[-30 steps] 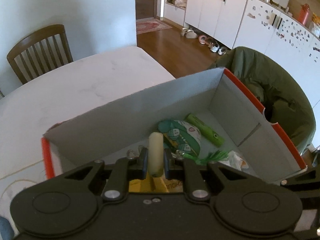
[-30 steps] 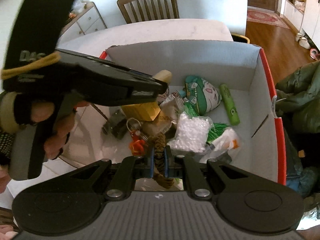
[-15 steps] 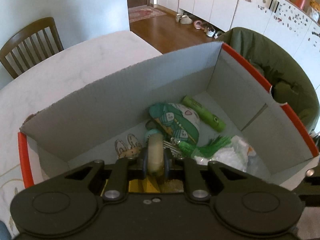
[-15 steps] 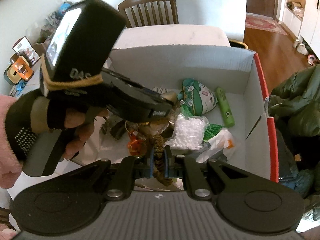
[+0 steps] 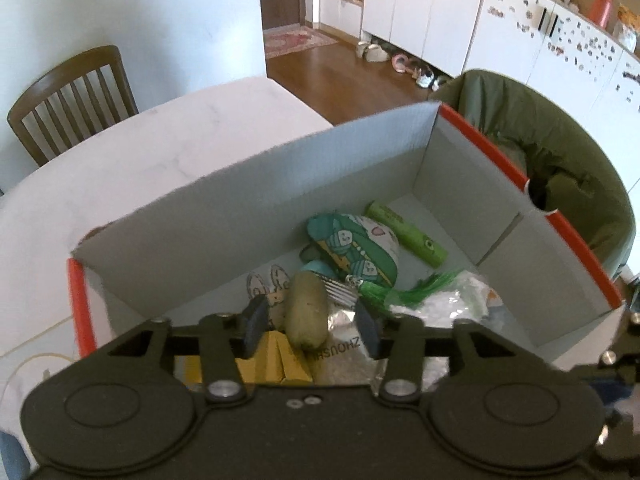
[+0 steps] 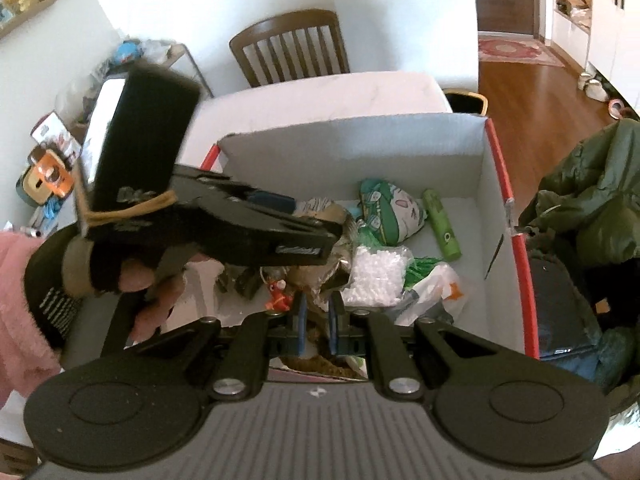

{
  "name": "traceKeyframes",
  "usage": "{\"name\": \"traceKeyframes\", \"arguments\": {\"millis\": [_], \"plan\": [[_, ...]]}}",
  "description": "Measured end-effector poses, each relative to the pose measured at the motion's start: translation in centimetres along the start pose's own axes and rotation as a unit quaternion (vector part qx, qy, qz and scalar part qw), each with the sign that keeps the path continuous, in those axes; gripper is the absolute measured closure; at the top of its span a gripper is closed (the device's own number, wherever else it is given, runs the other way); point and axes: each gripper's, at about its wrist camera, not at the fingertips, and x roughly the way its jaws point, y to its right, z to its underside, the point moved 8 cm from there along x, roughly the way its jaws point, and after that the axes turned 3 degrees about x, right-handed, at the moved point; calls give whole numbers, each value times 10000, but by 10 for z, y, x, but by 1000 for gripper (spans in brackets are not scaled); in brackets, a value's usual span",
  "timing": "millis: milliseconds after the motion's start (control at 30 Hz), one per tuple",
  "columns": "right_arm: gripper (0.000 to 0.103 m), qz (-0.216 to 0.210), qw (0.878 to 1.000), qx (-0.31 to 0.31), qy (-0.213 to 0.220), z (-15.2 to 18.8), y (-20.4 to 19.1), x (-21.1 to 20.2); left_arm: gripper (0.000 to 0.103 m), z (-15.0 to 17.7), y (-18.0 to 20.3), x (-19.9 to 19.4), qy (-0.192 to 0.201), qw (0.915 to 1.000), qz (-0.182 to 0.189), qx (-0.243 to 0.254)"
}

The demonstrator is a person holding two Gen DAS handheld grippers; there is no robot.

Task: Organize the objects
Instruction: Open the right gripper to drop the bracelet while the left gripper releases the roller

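Release has just happened on the left: the left tool (image 5: 310, 320), which was clamped on a pale roll (image 5: 306, 310) half a second ago, now stands with its jaws spread wide, and the roll sits loose between them, clear of both pads, over the heap inside the box (image 5: 240, 216). The roll looks to be resting on, or dropping onto, a foil packet (image 5: 344, 344) and yellow carton (image 5: 280, 360) at the near end of the box; which, the blur hides. Beyond it lie a printed pouch (image 5: 356, 246) and a green tube (image 5: 406, 234).

The right tool (image 6: 318, 316) is narrowly closed on a brown braided cord (image 6: 316, 360) that hangs below it, above the near edge of the box, as it was a second ago.

So one more item seems stowed. The cord probably goes next, once the left tool, which crosses the right wrist view, clears out of the way.
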Motion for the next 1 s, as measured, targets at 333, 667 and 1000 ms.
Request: {"name": "traceKeyframes", "arguments": {"millis": [333, 667, 1000], "plan": [[92, 103, 9993, 26, 347, -5, -12, -22, 43, 7, -15, -54, 381, 9992, 17, -121], [92, 248, 9962, 37, 838, -9, -41, -44, 34, 20, -34, -111, 801, 9967, 106, -58], [91, 476, 9911, -1, 1247, -7, -71, -61, 26, 39, -57, -151, 1089, 9938, 187, -161]]}}
